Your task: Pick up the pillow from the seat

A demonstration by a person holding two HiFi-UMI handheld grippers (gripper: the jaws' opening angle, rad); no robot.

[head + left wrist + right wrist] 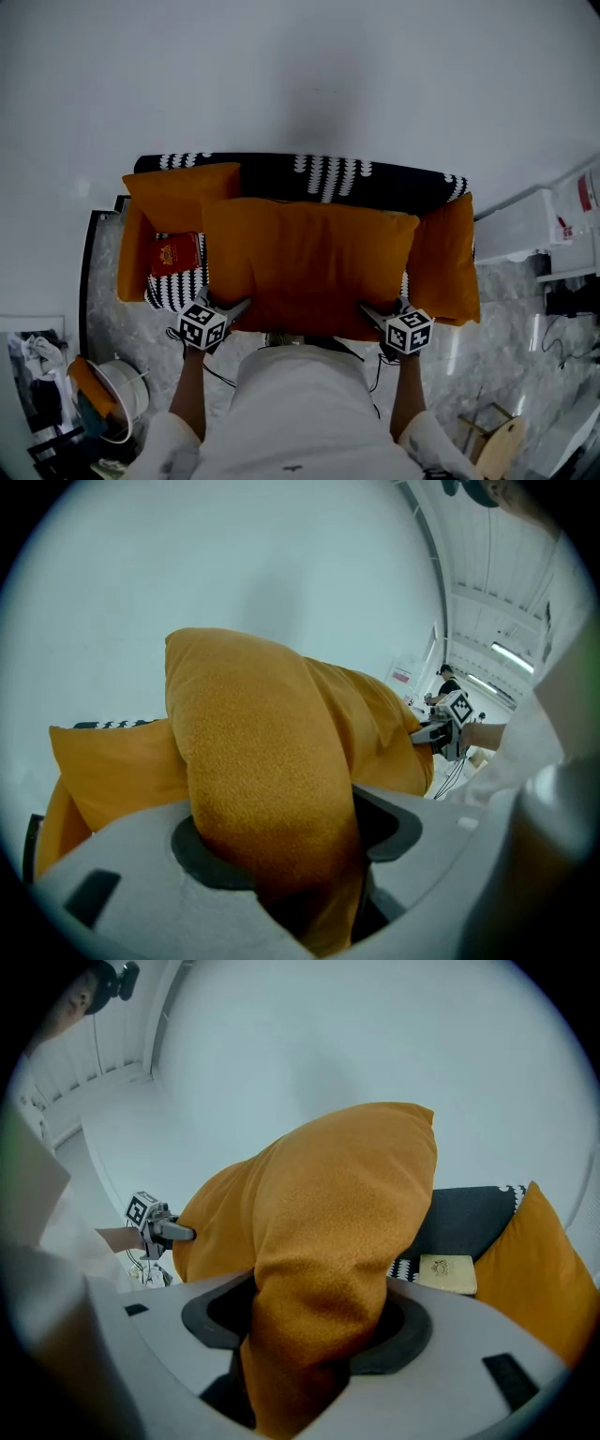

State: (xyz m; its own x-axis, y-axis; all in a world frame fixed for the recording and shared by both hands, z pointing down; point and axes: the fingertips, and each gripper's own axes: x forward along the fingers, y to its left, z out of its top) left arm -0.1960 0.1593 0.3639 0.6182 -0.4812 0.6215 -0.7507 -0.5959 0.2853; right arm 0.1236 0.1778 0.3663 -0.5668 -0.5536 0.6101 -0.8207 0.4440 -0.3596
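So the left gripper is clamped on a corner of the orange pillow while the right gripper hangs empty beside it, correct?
Not quite: the right gripper is not empty. The right gripper view shows its jaws closed on the other near corner of the orange pillow. The left gripper is clamped on its corner, as you say.

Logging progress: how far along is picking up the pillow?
Done: left gripper and right gripper are each shut on a near corner of the pillow. In hand: the pillow hangs between them, apparently raised off the seat. Left: little, perhaps carrying it fully clear.
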